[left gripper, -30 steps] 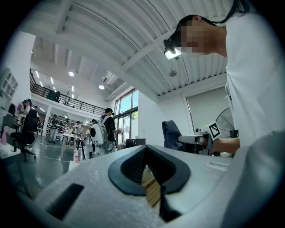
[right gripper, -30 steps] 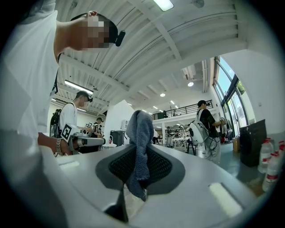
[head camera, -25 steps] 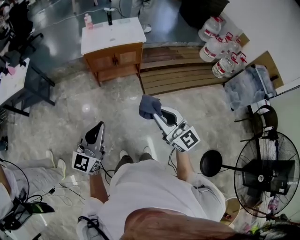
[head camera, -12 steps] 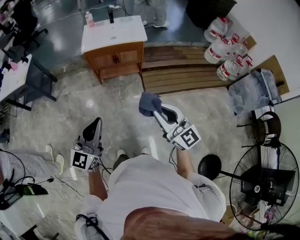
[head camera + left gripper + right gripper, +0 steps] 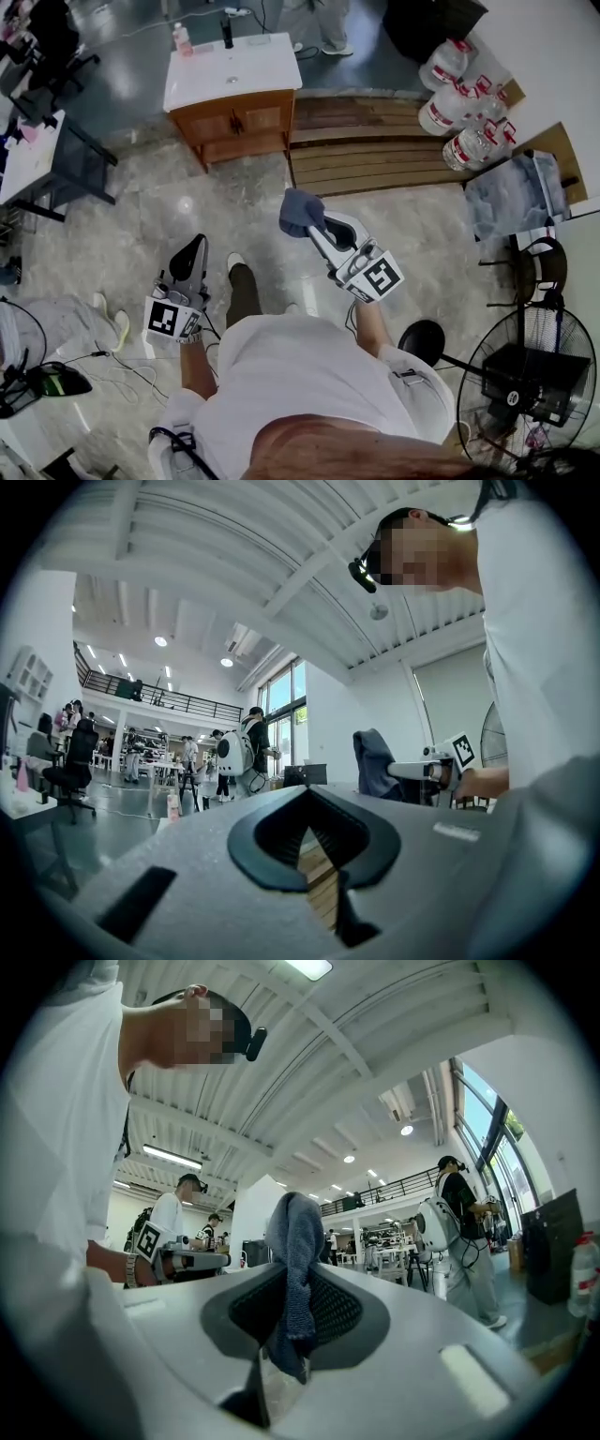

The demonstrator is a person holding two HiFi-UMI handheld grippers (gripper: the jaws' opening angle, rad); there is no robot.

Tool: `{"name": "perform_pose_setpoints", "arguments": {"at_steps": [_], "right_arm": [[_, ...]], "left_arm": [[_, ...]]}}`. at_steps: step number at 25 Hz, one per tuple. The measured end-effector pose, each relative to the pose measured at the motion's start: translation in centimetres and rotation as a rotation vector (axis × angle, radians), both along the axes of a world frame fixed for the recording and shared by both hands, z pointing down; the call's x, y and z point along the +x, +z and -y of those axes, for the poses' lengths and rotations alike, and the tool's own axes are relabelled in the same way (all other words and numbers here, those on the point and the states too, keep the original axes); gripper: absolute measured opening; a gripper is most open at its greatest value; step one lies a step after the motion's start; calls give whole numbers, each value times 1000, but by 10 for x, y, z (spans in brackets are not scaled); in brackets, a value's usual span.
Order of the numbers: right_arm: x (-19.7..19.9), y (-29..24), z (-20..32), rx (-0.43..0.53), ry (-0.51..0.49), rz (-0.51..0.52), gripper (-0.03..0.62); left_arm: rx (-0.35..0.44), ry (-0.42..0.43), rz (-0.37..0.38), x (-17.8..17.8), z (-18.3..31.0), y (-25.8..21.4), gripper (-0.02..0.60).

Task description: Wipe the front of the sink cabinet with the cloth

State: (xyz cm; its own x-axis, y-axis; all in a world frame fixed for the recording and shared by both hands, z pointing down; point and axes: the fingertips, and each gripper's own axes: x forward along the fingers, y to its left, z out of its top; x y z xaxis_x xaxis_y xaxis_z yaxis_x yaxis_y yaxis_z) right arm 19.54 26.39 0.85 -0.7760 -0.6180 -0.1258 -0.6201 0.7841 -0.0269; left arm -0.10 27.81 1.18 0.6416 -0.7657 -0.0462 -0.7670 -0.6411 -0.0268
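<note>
The sink cabinet (image 5: 236,120) is a small wooden unit with a white top and two doors, at the upper left of the head view, well ahead of both grippers. My right gripper (image 5: 314,223) is shut on a blue-grey cloth (image 5: 300,211) that bunches up at its tip; in the right gripper view the cloth (image 5: 294,1269) hangs between the jaws. My left gripper (image 5: 188,254) is held lower and to the left, shut with nothing in it; in the left gripper view its jaws meet at the tip (image 5: 309,822).
A slatted wooden platform (image 5: 375,141) lies right of the cabinet, with large water bottles (image 5: 464,98) beyond it. A standing fan (image 5: 525,375) is at the lower right, a dark table (image 5: 56,159) at left. Cables (image 5: 112,375) trail on the stone floor.
The person has stepped forward, with one foot now ahead on the floor. Both grippers keep their pose and the cloth stays held; the cabinet sits slightly lower in the view.
</note>
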Motion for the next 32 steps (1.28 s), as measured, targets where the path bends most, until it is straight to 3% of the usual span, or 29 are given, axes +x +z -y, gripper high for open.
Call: {"name": "perform_pose_setpoints", "arguments": {"at_steps": [11,17,22,32], "right_arm": [[-84,-3,175,-12,105,-23,77],[-111,-11,247,-16,159,-33,77],[-119,-4,285,-31,128,-47,77],[-123,15,346,-62,20,-85,77]], "left_arm": [[-24,129,-12,-75,192,7,-3],[-23,201,4,-94,274,3,-3],[-34,181,-3,-97,307,5,-3],[-63,34,-11,-94,338,13,-3]]}}
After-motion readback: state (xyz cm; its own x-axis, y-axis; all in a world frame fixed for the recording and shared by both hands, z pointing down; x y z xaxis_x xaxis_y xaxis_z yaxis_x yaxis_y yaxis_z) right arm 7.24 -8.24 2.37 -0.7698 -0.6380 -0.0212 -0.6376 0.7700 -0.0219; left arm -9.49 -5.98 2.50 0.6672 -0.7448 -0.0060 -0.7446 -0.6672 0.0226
